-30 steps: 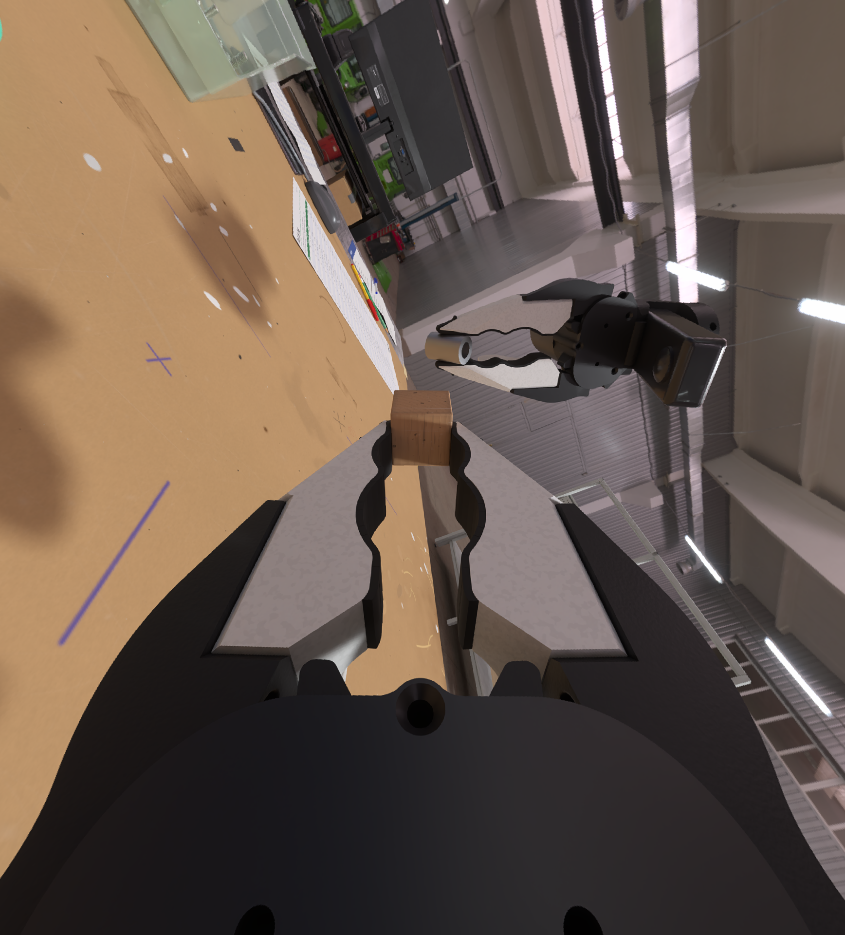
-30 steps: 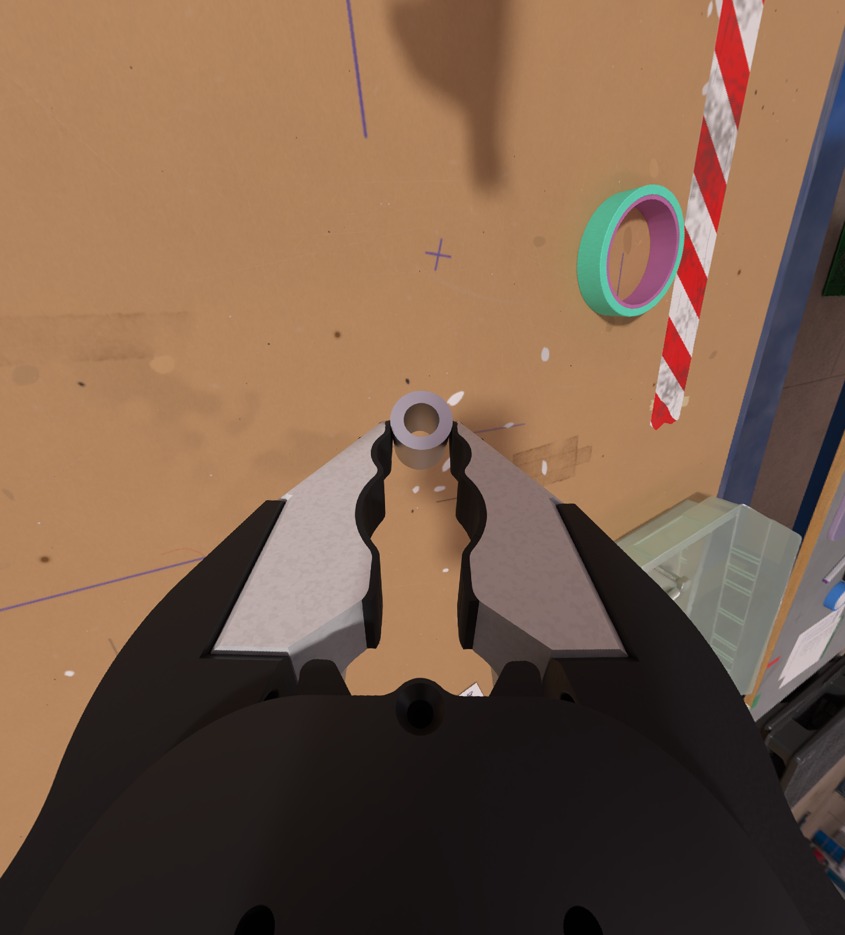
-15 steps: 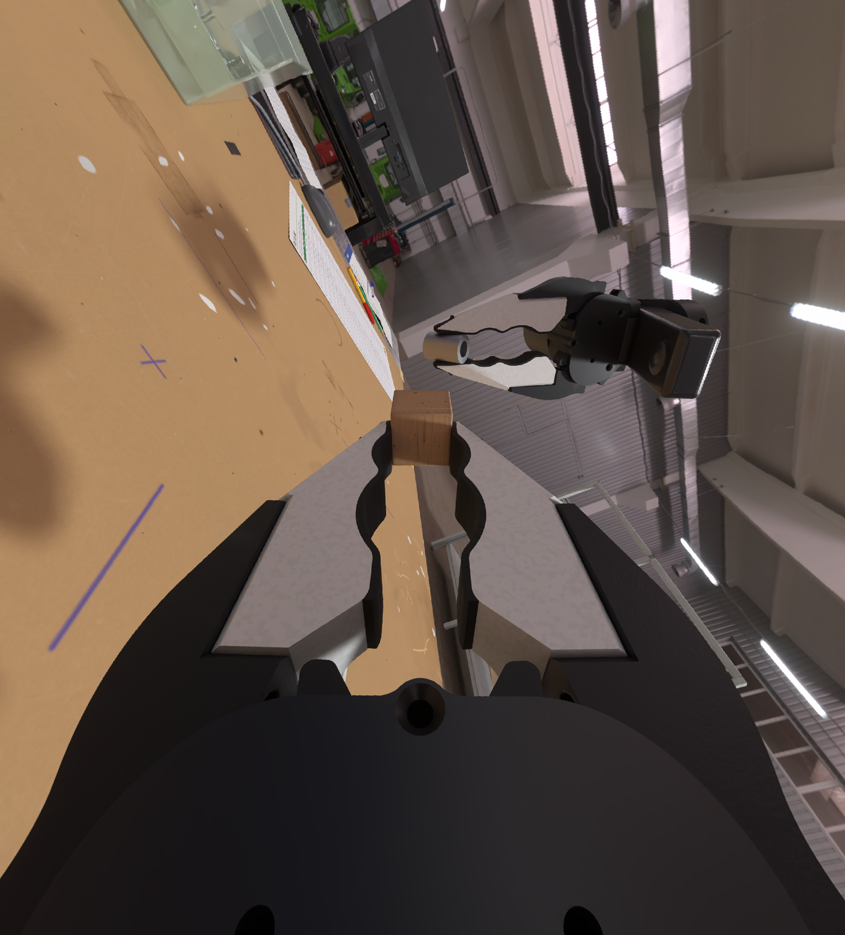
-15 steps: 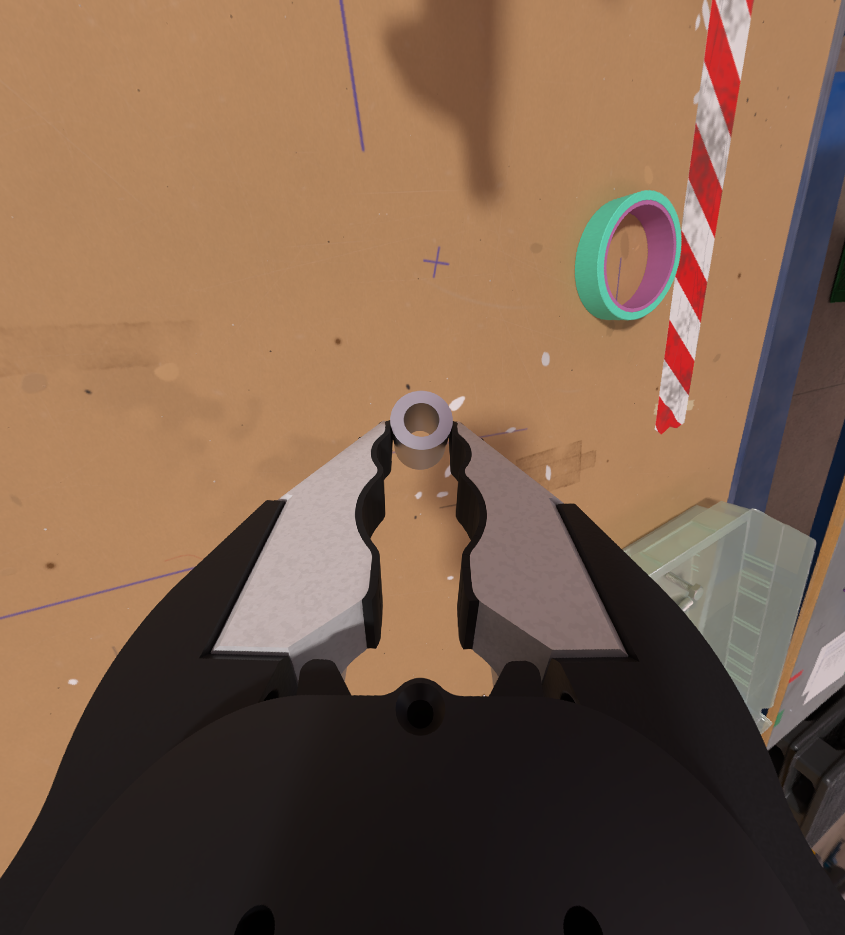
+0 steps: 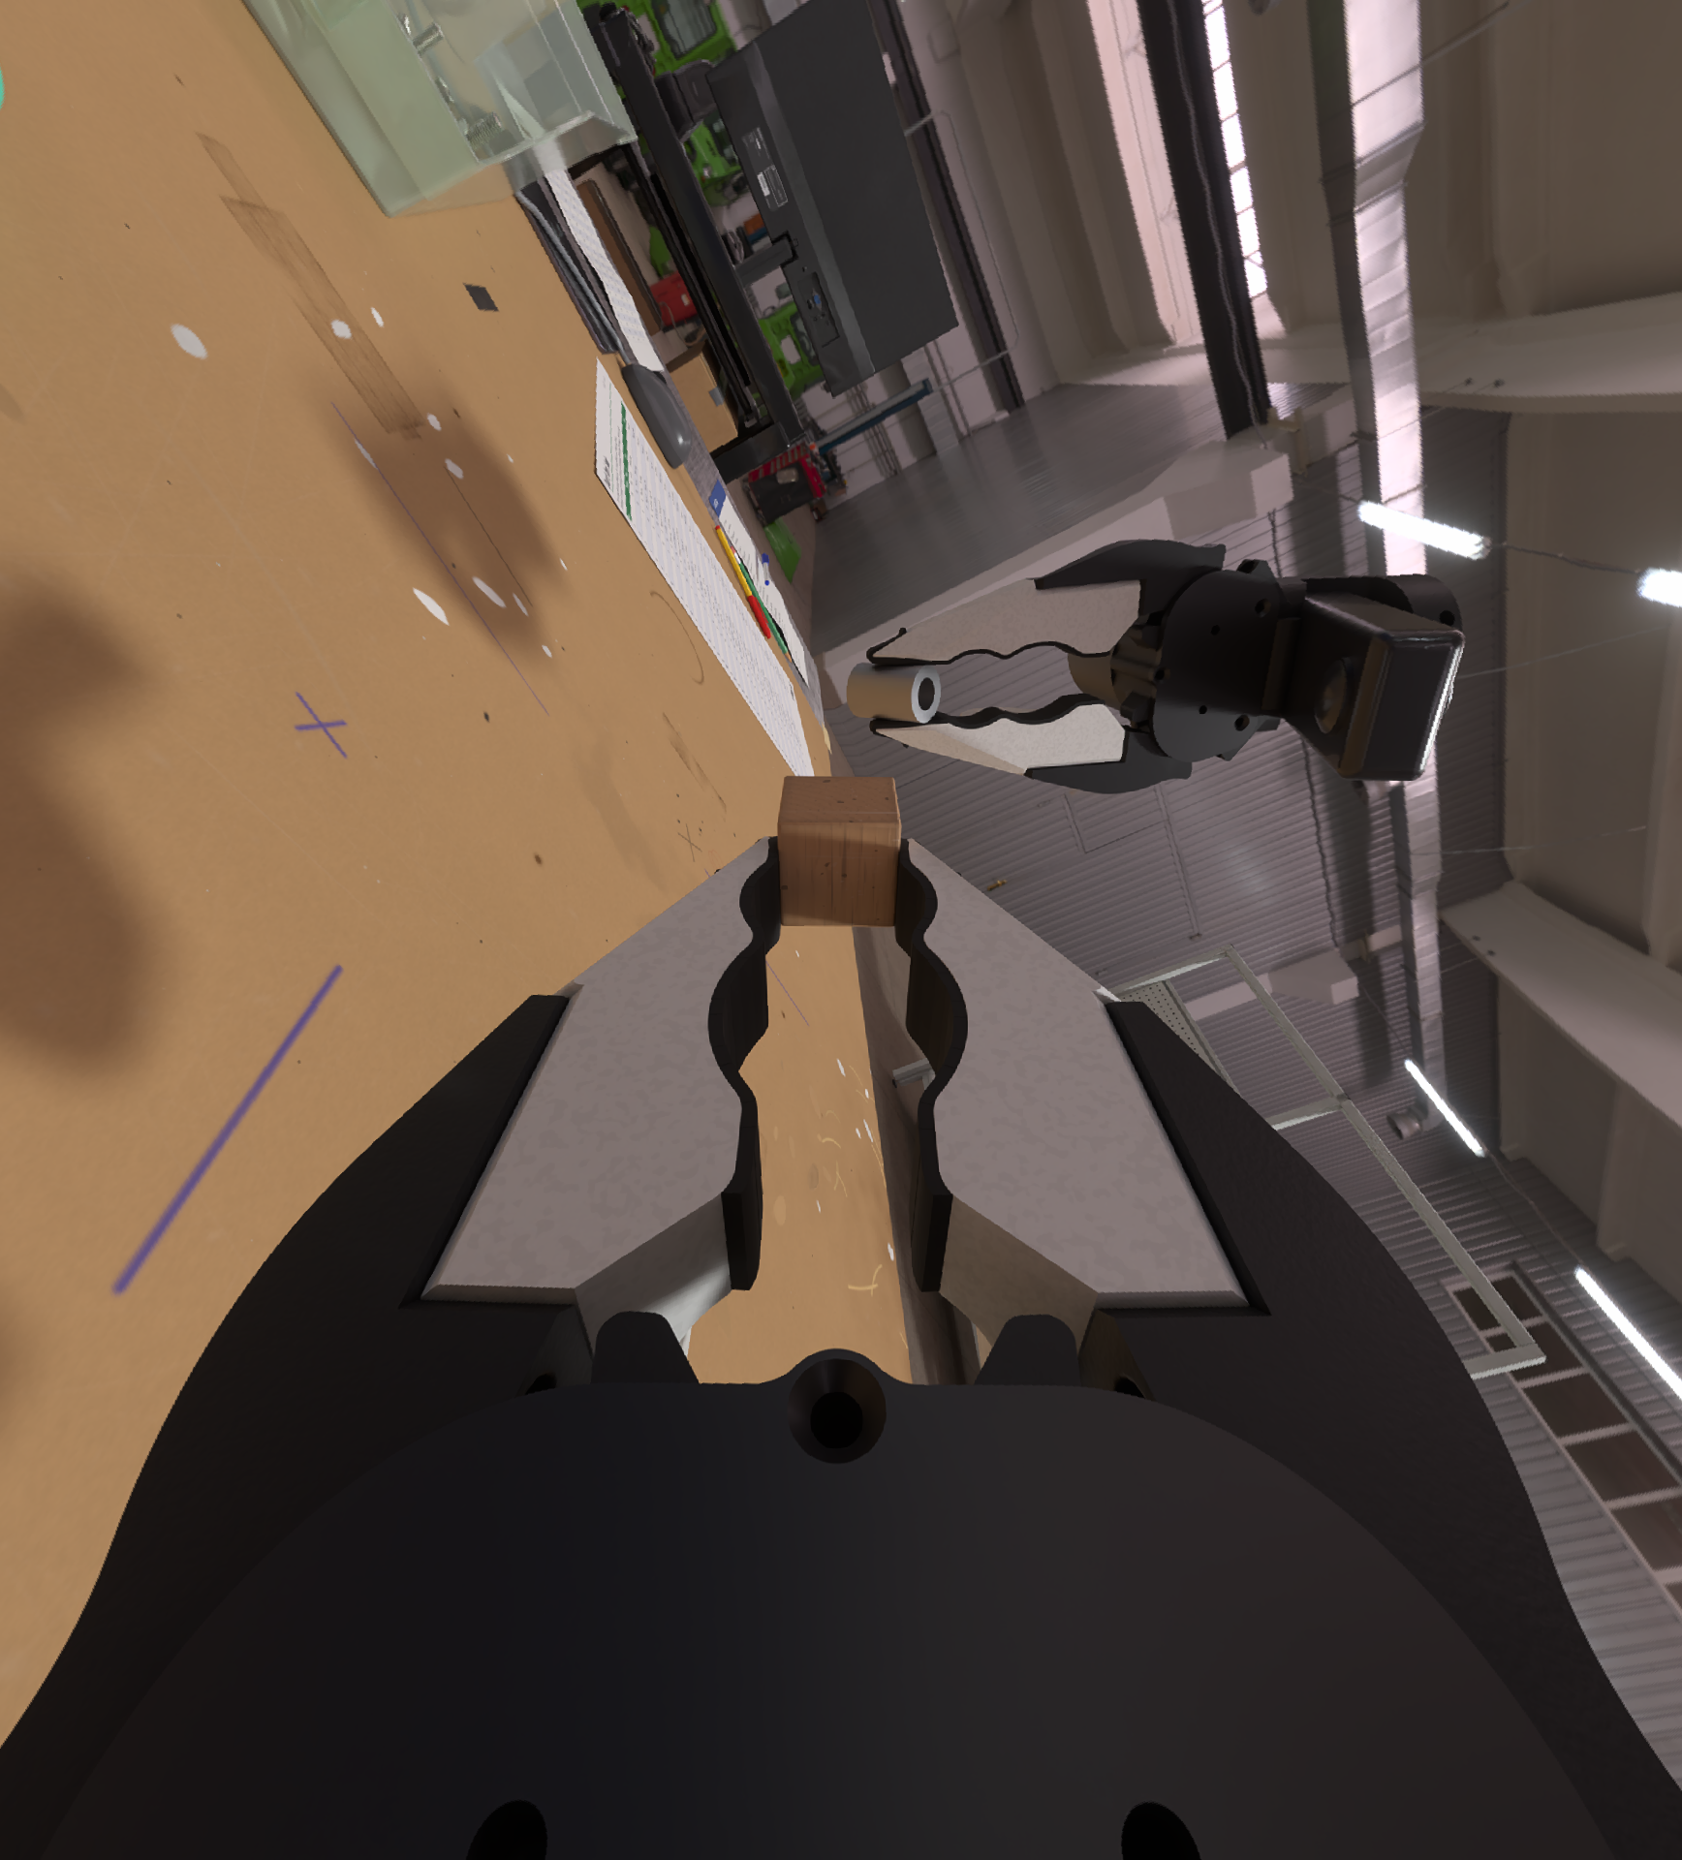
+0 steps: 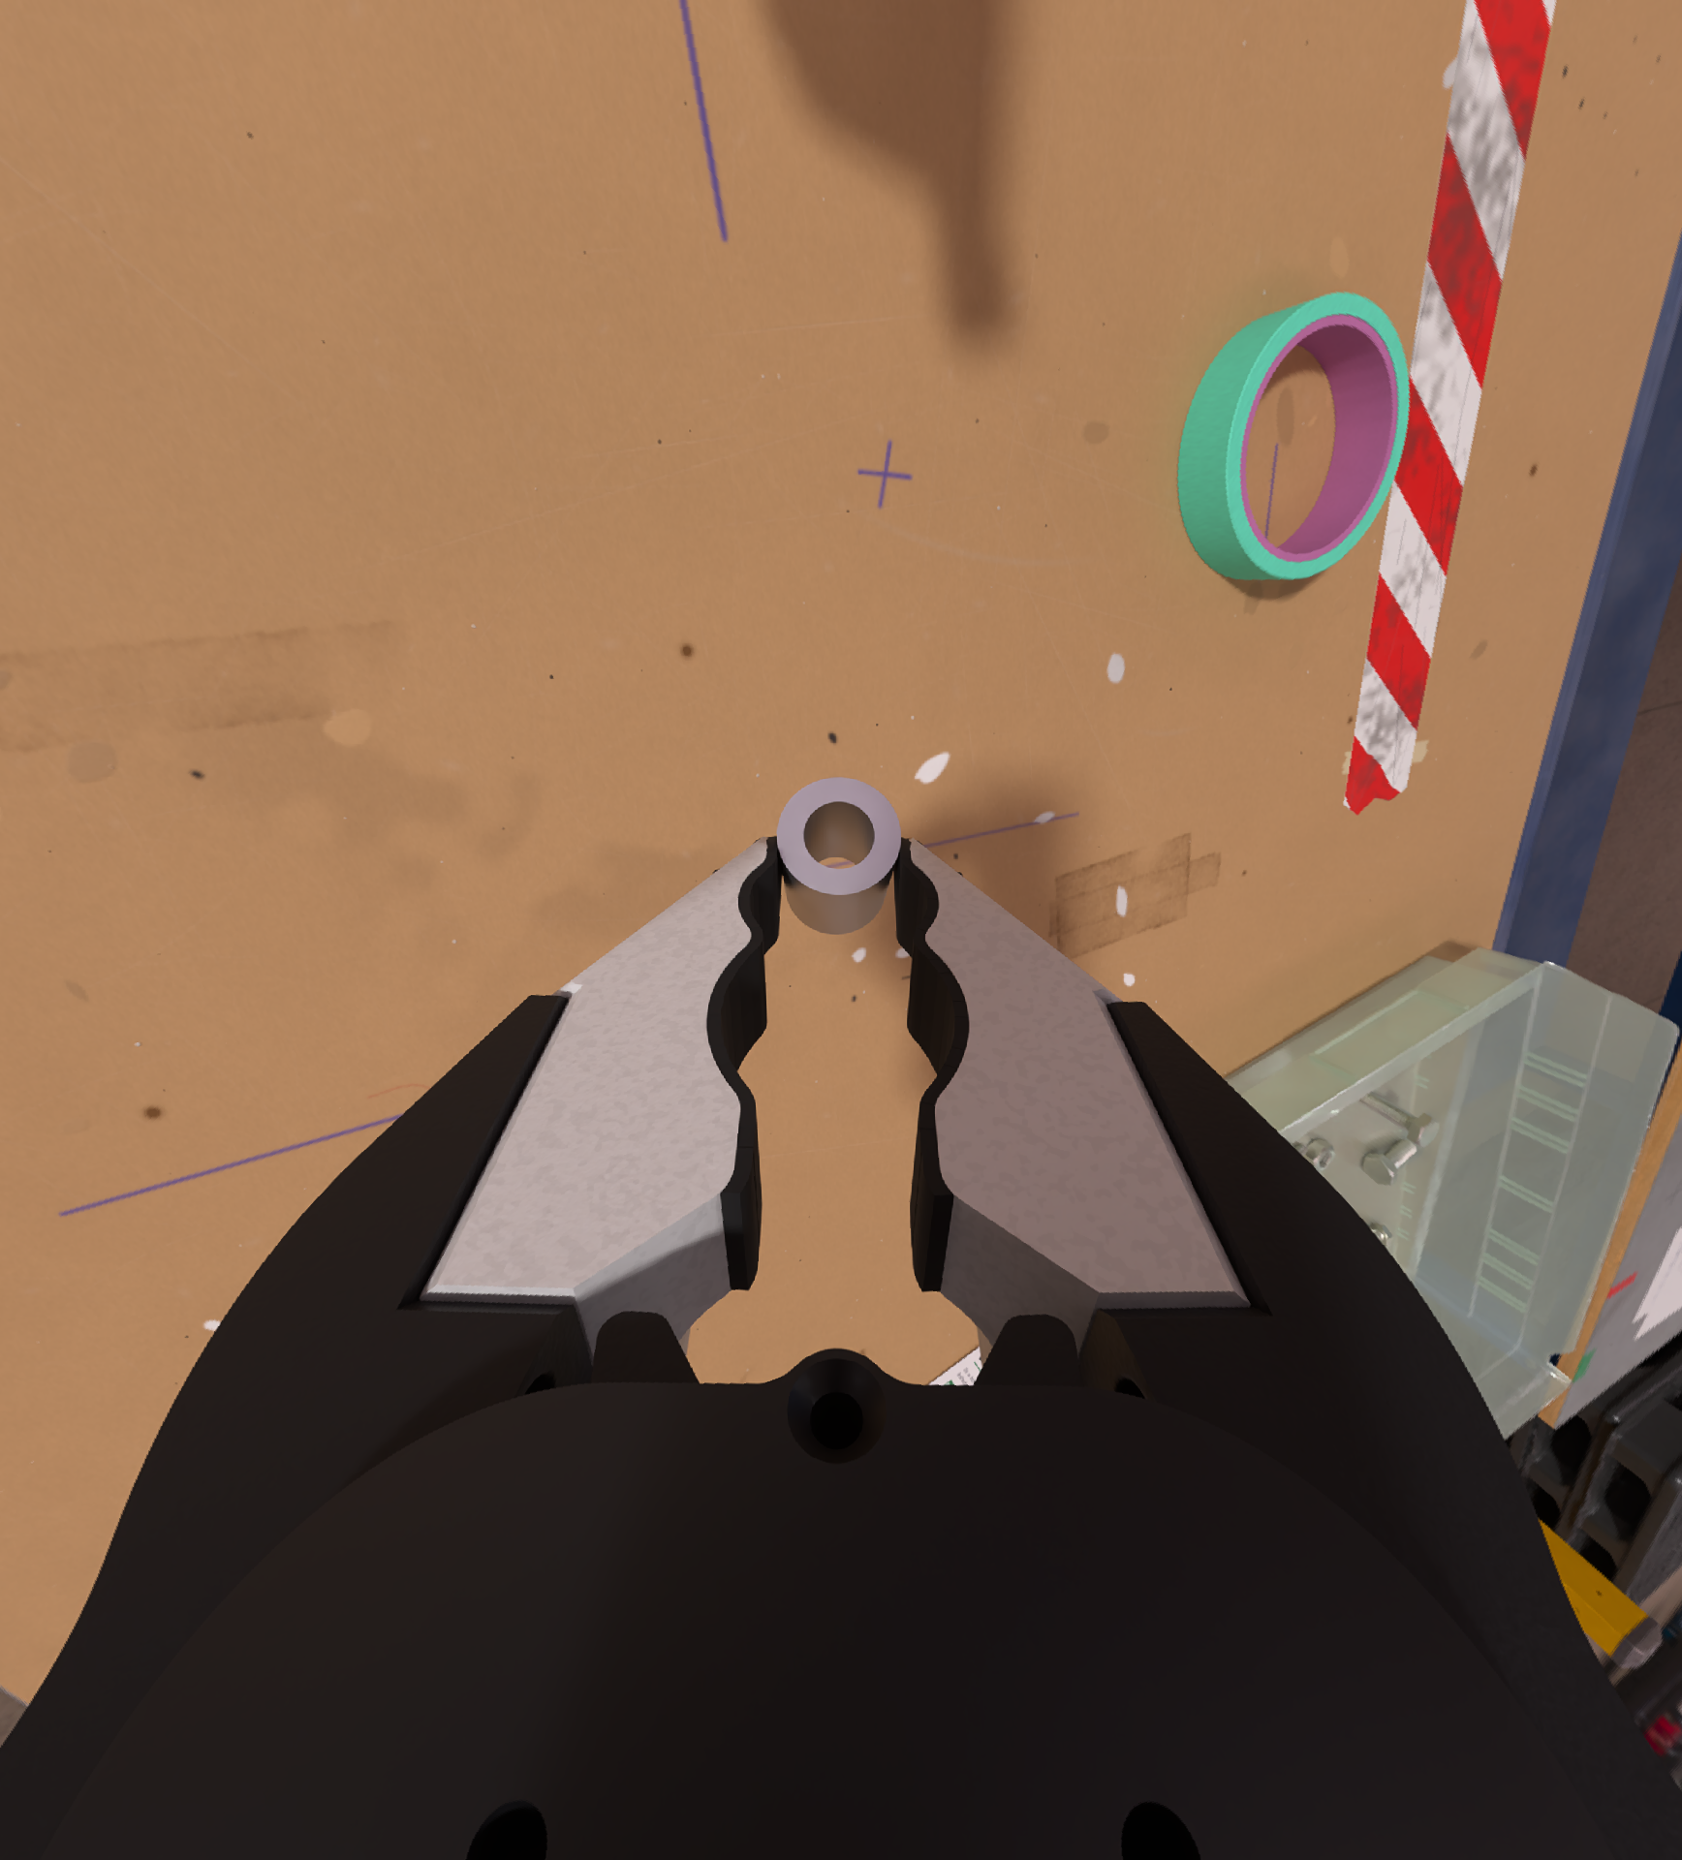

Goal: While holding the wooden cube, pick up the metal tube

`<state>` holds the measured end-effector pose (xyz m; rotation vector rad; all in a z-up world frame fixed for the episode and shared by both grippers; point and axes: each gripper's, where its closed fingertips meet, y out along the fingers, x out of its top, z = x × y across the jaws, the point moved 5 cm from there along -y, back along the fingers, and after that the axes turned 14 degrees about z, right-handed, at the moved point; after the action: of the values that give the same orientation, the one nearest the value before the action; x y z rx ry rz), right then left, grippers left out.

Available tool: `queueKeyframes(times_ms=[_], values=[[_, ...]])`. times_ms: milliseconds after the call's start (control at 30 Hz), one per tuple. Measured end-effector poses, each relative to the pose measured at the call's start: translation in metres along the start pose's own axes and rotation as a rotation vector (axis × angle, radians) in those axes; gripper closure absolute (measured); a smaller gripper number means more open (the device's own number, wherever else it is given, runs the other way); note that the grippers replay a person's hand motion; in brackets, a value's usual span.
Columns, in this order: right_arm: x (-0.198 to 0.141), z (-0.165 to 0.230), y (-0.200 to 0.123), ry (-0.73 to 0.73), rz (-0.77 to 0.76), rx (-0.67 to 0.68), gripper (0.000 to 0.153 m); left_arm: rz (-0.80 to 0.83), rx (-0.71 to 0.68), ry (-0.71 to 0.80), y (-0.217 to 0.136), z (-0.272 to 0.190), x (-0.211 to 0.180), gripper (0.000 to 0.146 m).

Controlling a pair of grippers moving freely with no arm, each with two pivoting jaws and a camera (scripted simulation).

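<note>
My left gripper (image 5: 838,874) is shut on the wooden cube (image 5: 837,864), held at its fingertips above the brown tabletop (image 5: 213,705). My right gripper (image 6: 837,856) is shut on the short grey metal tube (image 6: 837,850), clear of the tabletop (image 6: 414,503), with the tube's open end facing the camera. In the left wrist view the right gripper (image 5: 885,692) shows farther off, in the air beyond the table's edge, with the tube (image 5: 892,692) between its tips.
A green tape roll with a purple core (image 6: 1290,438) stands beside a red-and-white striped tape strip (image 6: 1441,423). A clear plastic bin (image 6: 1451,1137) with bolts sits near the table's edge; it also shows in the left wrist view (image 5: 444,91). Papers (image 5: 686,564) lie along the edge.
The right gripper has drifted slightly with the tube; the table looks a little farther below it. The left gripper holds the cube as before.
</note>
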<state>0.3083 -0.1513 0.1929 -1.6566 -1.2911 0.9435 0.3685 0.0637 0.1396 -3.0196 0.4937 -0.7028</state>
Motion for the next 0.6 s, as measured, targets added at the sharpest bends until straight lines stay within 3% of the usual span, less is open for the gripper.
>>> queueKeyframes(times_ms=[600], values=[[0.0015, 0.0054, 0.0096, 0.013, 0.114, 0.026, 0.131, 0.009, -0.001, -0.039, 0.0053, 0.0077, -0.0037, 0.125]])
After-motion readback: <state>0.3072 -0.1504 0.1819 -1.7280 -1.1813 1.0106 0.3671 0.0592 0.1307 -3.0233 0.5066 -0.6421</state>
